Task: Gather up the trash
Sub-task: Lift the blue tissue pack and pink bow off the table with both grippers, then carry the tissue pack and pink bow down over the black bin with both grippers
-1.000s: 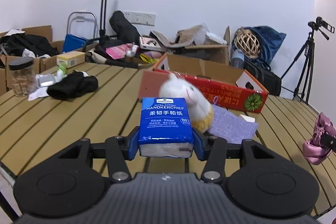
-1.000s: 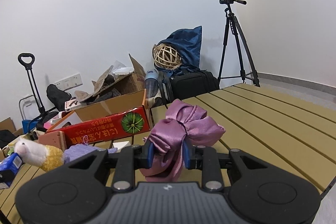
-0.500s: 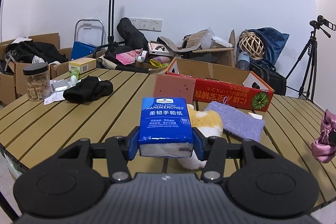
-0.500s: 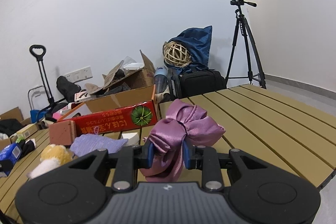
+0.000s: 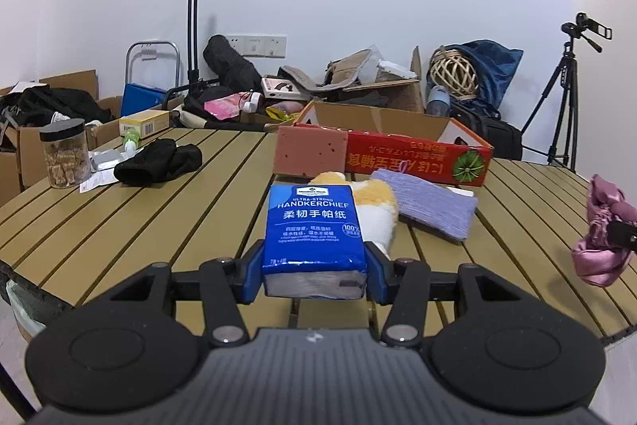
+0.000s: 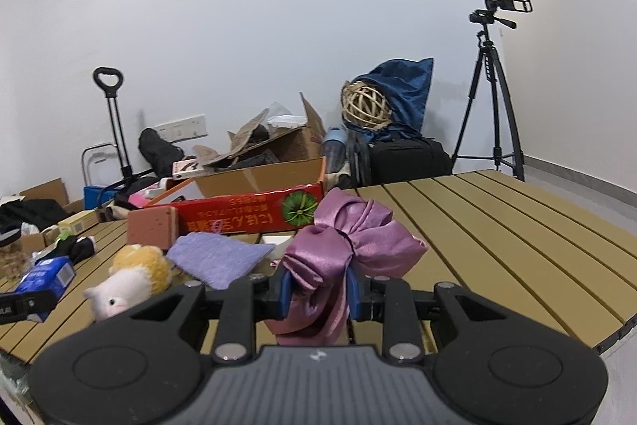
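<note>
My left gripper (image 5: 314, 271) is shut on a blue handkerchief tissue pack (image 5: 313, 230), held above the near edge of the slatted wooden table (image 5: 119, 218). In the right wrist view the same tissue pack (image 6: 47, 275) shows at the far left. My right gripper (image 6: 318, 291) is shut on a crumpled pink satin cloth (image 6: 350, 241), also held over the table; this pink cloth (image 5: 601, 237) appears at the right edge of the left wrist view.
On the table lie a plush toy (image 6: 127, 277), a purple cloth (image 5: 430, 202), a pink sponge block (image 5: 310, 150), a red open cardboard box (image 5: 414, 154), a black garment (image 5: 159, 162) and a jar (image 5: 65, 154). Boxes, bags and a tripod (image 6: 489, 98) stand behind.
Both grippers have drawn back toward the near table edge with their loads; the table items look farther off. The plush toy now lies on the table behind the tissue pack.
</note>
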`<state>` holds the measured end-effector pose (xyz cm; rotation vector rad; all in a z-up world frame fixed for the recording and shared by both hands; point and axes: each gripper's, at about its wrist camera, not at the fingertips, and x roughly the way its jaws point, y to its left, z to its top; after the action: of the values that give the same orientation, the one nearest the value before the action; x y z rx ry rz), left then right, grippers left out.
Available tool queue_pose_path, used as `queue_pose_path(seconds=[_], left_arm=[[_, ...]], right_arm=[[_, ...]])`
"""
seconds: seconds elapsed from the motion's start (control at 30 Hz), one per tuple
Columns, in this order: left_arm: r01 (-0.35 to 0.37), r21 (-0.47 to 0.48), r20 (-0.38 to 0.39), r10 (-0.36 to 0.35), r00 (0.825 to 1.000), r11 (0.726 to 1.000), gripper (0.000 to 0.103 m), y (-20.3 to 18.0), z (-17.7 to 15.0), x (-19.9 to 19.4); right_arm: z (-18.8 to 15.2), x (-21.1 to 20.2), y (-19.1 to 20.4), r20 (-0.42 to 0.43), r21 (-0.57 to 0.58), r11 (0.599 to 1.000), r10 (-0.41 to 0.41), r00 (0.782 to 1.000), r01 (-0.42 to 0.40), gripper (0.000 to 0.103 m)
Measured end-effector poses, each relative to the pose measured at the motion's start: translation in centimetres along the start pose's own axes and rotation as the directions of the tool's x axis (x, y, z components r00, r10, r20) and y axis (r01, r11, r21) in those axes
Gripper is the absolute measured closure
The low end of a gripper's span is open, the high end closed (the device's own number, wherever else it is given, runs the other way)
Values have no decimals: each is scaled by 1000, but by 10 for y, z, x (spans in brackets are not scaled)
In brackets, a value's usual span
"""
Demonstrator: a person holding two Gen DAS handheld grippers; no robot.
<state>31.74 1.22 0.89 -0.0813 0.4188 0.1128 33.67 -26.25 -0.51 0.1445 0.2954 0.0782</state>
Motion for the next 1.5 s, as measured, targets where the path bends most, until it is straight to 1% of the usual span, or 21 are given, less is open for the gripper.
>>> queue_pose_path(seconds=[0.17, 0.3, 0.63, 0.83, 0.93, 1.1, 1.27, 1.37, 1.5], left_arm=[[25, 26, 22, -26, 999, 999, 52, -5, -5, -15], [47, 35, 26, -48, 998, 998, 52, -7, -9, -26], [94, 45, 3, -94, 996, 995, 52, -4, -32, -53], [93, 52, -8, -92, 996, 994, 52, 3, -49, -71], [74, 45, -30, -73, 997, 996, 52, 7, -59, -76], [67, 39, -69, -64, 996, 997, 52, 15, -74, -85], [58, 70, -112, -50, 993, 996, 52, 16, -93, -94], [50, 94, -144, -36, 989, 994, 52, 16, -108, -99], [53, 114, -207, -28, 978, 992, 52, 20, -130, -106]], right_arm=[[-7, -11, 11, -3, -36, 999, 29, 1000, -29, 77], [-13, -21, 19, -6, -63, 996, 59, 998, -59, 77], [-27, -52, 35, -14, -98, 986, 135, 991, -135, 77], [-45, -70, 40, -48, -109, 980, 159, 986, -164, 77], [-56, -79, 40, -76, -102, 979, 170, 983, -177, 77], [-76, -91, 40, -140, -90, 976, 182, 973, -196, 77], [-98, -100, 44, -200, -102, 973, 183, 963, -206, 77], [-111, -106, 48, -238, -109, 971, 184, 954, -214, 77], [-127, -111, 54, -290, -122, 967, 183, 940, -226, 77]])
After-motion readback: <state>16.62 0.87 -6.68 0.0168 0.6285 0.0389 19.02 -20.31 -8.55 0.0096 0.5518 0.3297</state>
